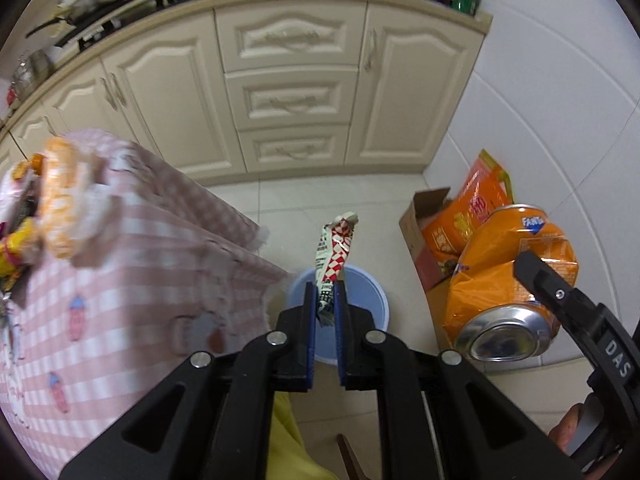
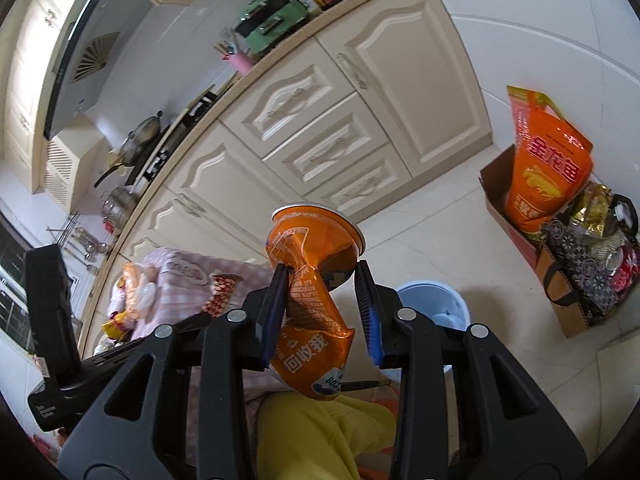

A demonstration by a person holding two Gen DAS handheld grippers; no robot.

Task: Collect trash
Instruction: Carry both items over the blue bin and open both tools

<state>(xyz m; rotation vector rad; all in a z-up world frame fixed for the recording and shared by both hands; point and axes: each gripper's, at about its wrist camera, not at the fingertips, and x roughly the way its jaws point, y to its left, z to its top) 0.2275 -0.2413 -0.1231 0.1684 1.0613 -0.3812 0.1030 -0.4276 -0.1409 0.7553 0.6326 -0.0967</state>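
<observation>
My left gripper (image 1: 325, 286) is shut on a red-and-white checked wrapper (image 1: 336, 248), which sticks up from its blue pads. It hangs over a light blue bin (image 1: 374, 300) on the floor. My right gripper (image 2: 320, 276) is shut on a crushed orange soda can (image 2: 312, 248), held tilted with its top rim away from the camera. In the left wrist view the can (image 1: 508, 276) is to the right of the bin and higher. In the right wrist view the bin (image 2: 448, 296) lies just past the right finger.
A table with a pink checked cloth (image 1: 132, 264) stands left of the bin and carries a bread bag (image 1: 60, 200) and other wrappers. A cardboard box with an orange bag (image 2: 548, 168) and a patterned paper bag (image 2: 580, 280) stand by the wall. Cream cabinets (image 1: 292, 92) are behind.
</observation>
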